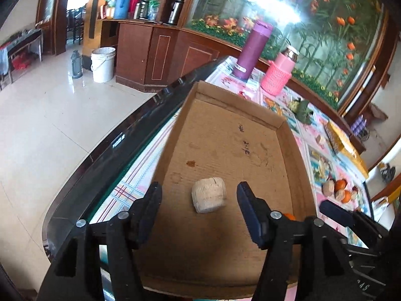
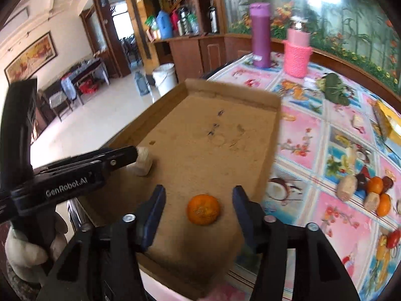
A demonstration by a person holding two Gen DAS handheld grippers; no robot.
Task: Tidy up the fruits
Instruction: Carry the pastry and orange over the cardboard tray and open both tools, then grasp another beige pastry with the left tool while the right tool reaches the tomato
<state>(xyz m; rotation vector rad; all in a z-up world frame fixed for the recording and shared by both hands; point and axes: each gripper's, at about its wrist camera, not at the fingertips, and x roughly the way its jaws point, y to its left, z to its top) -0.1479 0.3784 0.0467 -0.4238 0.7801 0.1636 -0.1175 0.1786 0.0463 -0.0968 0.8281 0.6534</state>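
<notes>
A shallow cardboard tray [image 1: 285, 135] [image 2: 273, 135] lies on the table. A pale beige fruit [image 1: 208, 195] [image 2: 143, 161] rests on its floor. My left gripper [image 1: 199, 200] is open, its fingers on either side of that fruit, not touching it. An orange [image 2: 203, 209] lies in the tray's near part; my right gripper [image 2: 199, 207] is open around it. A pile of oranges and beige fruits [image 1: 337, 190] [image 2: 368, 193] lies on the tablecloth to the right.
A purple bottle [image 1: 253, 50] [image 2: 261, 35] and a pink knitted jar [image 1: 278, 75] [image 2: 297, 55] stand at the far end of the table. A green leaf bundle [image 2: 334, 89] and a yellow box [image 2: 388, 123] lie at right. The table's dark edge [image 1: 120, 145] runs left.
</notes>
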